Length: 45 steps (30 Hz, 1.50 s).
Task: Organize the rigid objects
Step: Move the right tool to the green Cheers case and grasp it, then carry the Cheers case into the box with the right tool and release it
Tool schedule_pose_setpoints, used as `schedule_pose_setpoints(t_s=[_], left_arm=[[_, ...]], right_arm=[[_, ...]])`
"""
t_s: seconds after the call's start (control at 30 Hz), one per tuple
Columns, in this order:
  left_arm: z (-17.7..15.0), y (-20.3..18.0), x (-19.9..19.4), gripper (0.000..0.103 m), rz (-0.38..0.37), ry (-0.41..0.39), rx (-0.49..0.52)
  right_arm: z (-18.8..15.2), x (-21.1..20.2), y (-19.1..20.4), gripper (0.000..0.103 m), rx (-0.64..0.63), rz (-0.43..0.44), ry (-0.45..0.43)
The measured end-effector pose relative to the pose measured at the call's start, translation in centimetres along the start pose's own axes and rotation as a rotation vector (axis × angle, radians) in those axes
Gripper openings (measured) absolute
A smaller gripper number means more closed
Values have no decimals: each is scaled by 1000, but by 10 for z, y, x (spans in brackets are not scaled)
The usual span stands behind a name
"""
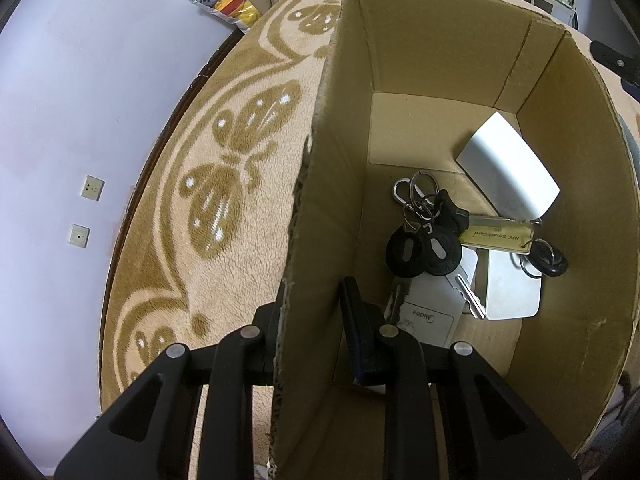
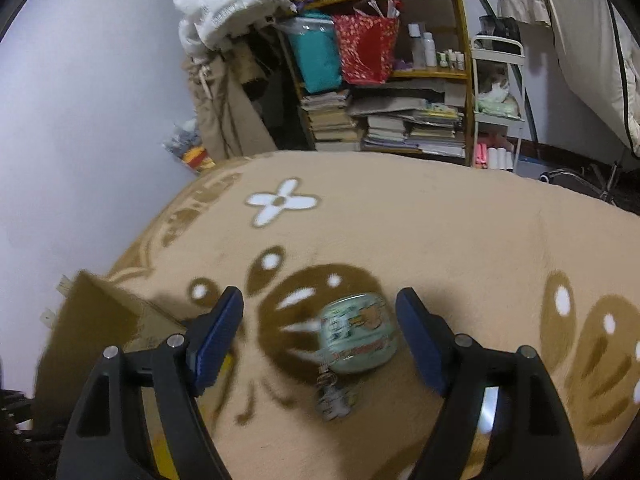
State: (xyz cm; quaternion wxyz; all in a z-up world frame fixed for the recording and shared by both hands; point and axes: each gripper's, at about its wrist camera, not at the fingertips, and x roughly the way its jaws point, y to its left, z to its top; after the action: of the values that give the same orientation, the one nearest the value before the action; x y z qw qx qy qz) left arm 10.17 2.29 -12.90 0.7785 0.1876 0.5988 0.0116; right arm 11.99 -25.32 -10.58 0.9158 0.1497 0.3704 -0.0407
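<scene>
An open cardboard box (image 1: 440, 40) stands on a beige blanket with brown butterfly patterns (image 1: 248, 208). Inside lie a bunch of keys (image 1: 424, 240), a yellow NFC tag (image 1: 496, 236) and three white flat devices, one of them (image 1: 508, 168) tilted against the far corner. My left gripper (image 1: 316, 292) is shut on the box's near wall, one finger outside and one inside. In the right wrist view a small teal round tin (image 2: 358, 332) with a charm (image 2: 332, 396) attached lies on the blanket. My right gripper (image 2: 319, 300) hangs open over it, and its blue pads do not touch the tin.
The box (image 2: 92, 320) shows at the lower left of the right wrist view. A crowded shelf (image 2: 384, 80) of books, bags and bottles stands behind the blanket, with a white rack (image 2: 498, 80) beside it. A pale wall (image 1: 60, 120) runs along the left.
</scene>
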Motion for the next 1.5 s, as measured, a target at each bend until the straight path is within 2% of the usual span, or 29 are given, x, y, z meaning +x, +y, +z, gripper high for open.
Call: schedule_pose_setpoints(t_s=[0.33,0.43,0.5,0.53,0.77,1.0,1.5], left_arm=[[0,-2,1,23,1,3,3],[0,-2,1,23,-1,4,2],[0,-2,1,23,-1,4,2],[0,-2,1,23,-2,4,1],[1,-1,1,23,0,4,3],[1,-1,1,23,2,4,3],[2,-2,0,23,4,4,5]], right_arm=[[1,43,-12,81,-42,-44,140],[-5,52,-13,72,-56,-56,188],[-11,58,-11,60,-78,-71,224],[-14,59,-10,58,-96,-87,231],[-24,43,-3,57,-154,-86,212],[-28,13,7,57,-171,-71,149],[-25,-55,38,57,-171,43,8]])
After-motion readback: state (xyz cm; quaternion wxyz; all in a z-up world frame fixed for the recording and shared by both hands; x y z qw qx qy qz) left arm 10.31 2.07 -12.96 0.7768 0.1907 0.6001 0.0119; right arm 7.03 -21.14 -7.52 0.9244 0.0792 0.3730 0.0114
